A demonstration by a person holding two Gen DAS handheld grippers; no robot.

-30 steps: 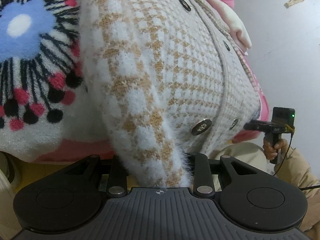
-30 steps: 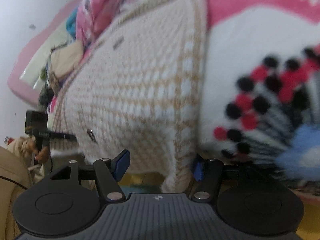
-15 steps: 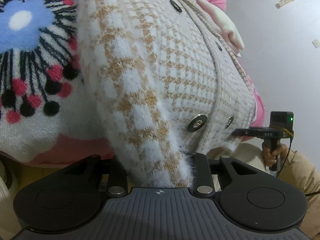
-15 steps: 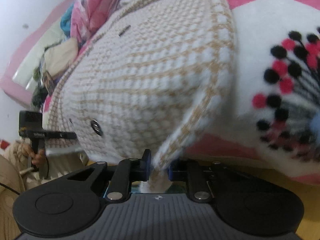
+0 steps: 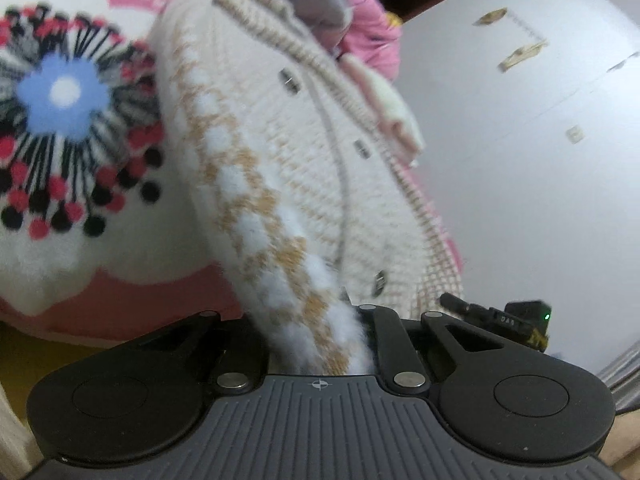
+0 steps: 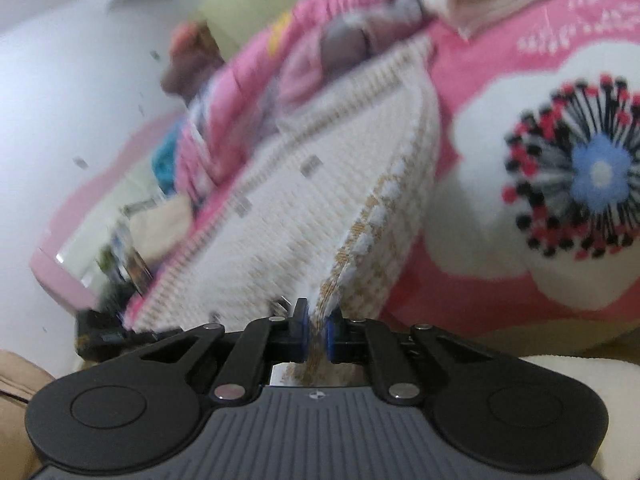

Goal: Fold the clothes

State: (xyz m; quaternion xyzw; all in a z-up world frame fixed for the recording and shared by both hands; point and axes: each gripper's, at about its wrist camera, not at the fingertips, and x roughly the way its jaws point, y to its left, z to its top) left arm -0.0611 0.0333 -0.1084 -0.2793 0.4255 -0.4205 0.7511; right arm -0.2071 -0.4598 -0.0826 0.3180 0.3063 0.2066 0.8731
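Note:
A fluffy cream-and-tan checked cardigan (image 5: 288,168) with metal buttons lies on a pink blanket (image 5: 120,300) with a blue flower pattern. Its lower edge runs into my left gripper (image 5: 312,328), whose jaws are closing with the thick knit pinched between them. In the right wrist view the cardigan (image 6: 320,216) rises as a folded ridge from my right gripper (image 6: 316,316). The blue pads (image 6: 302,320) there are still closing and press on its edge. Each gripper shows at the other view's margin, the right gripper (image 5: 496,316) and the left gripper (image 6: 104,336).
A folded cream and pink cloth (image 5: 384,112) and a grey garment (image 5: 316,4) lie beyond the cardigan. A heap of pink and blue clothes (image 6: 200,148) sits at the far left of the bed. White wall (image 5: 540,168) lies to the right.
My right jaws went from wide open to closed on the cardigan's edge. Both grippers have lifted and tilted up, raising the hem off the blanket.

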